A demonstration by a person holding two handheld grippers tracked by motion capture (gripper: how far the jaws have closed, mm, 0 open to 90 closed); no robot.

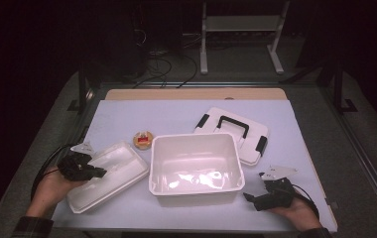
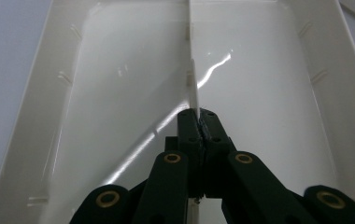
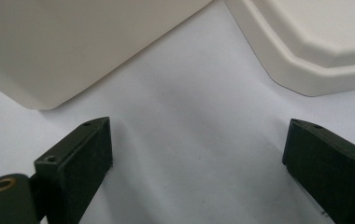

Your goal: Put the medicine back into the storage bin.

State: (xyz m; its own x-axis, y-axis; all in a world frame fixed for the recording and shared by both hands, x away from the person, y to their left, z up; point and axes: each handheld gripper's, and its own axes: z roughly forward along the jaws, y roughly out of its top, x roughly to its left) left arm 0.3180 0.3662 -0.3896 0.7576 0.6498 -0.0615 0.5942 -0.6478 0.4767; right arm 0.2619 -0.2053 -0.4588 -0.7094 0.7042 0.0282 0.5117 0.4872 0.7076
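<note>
The table [image 1: 127, 116] is rectangular, covered with a smooth matte pale-lilac sheet, with a strip of bare wood along its far edge.

The white plastic tub [image 1: 195, 166] stands at the table's centre: deep, rectangular, rounded at the corners, glossy inside, with light glare on its floor. The right gripper view shows one of its rounded outer corners [image 3: 49, 56].

Behind and to the right of it lies its lid [image 1: 236, 131], flat, white, with a black handle on top and black clips at the edges; its stepped, bevelled edge [image 3: 306, 51] shows in the right gripper view.

The white insert tray [image 1: 108, 173] lies at the left, just beside the tub, turned at an angle on the sheet. It is shallow, oblong and glossy, with a thin upright divider [image 2: 192, 70] running down its middle and small moulded ribs in the side walls.

The left gripper [image 1: 97, 172] is clenched on that divider at the tray's near end; its black jaws pinch the thin wall between them.

The right gripper [image 1: 248, 197] rests low on the sheet near the tub's front right corner, jaws spread wide, nothing between them.

A small round wooden-looking piece with a red centre [image 1: 143, 140] sits behind the tray, just off the tub's far left corner.
</note>
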